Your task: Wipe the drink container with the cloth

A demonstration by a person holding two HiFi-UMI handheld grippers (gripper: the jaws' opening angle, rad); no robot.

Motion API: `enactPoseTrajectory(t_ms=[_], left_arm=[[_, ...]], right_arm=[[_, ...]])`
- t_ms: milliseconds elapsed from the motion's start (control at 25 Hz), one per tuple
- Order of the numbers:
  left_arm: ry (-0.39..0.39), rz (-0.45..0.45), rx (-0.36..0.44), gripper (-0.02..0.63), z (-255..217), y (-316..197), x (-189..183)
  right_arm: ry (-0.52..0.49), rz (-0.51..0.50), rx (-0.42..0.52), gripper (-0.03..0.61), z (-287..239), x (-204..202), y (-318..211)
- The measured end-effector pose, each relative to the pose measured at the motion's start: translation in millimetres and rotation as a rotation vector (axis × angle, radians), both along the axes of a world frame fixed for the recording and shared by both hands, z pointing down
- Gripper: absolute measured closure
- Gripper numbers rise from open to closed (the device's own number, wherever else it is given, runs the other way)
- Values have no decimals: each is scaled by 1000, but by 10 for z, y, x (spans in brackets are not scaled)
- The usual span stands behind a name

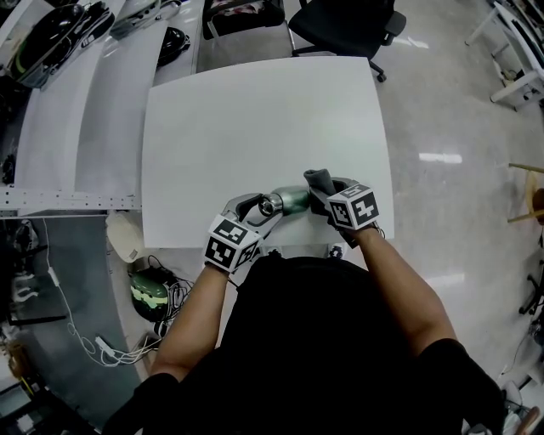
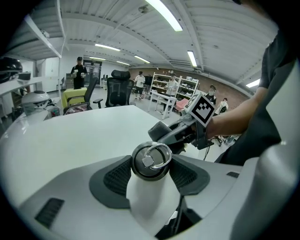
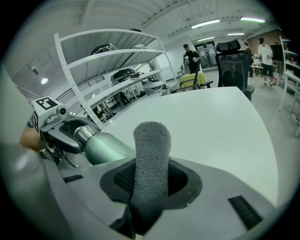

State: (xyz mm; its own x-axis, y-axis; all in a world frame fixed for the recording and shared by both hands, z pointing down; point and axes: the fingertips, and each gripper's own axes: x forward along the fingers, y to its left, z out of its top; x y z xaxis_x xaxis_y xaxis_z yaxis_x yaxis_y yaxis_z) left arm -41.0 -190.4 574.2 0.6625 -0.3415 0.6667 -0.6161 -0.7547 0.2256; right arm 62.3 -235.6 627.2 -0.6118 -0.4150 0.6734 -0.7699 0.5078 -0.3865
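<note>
Green metal drink bottle (image 1: pixel 293 201) with a steel ring cap lies sideways above the white bench's (image 1: pixel 255 119) near edge, with the left tongs (image 2: pixel 151 178) clamped just behind its cap. The right tongs (image 3: pixel 151 183) pinch a rolled grey fleece cloth (image 3: pixel 151 150) beside the bottle's matte, clean-looking body. Wiping seems barely started.

Ahead of my left claw (image 1: pixel 265 209) and right claw (image 1: pixel 323 194), the counter (image 1: pixel 255 119) lies open to its far edge. An office chair (image 1: pixel 340 24) stands beyond it, and shelving (image 1: pixel 59 144) runs along its left.
</note>
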Motion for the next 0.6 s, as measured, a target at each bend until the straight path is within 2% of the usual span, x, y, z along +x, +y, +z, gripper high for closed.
enactPoseTrajectory(t_ms=[120, 280, 480, 600], left_arm=[[23, -38, -29, 351, 13, -15, -42], [53, -88, -69, 351, 32, -40, -66], [94, -150, -127, 351, 67, -75, -119], [124, -195, -172, 351, 90, -93, -144]], right_arm=[[58, -9, 9, 472, 57, 56, -3], [70, 8, 19, 471, 29, 134, -3], [-2, 23, 36, 472, -187, 59, 87], [-74, -11, 84, 471, -412, -96, 239]])
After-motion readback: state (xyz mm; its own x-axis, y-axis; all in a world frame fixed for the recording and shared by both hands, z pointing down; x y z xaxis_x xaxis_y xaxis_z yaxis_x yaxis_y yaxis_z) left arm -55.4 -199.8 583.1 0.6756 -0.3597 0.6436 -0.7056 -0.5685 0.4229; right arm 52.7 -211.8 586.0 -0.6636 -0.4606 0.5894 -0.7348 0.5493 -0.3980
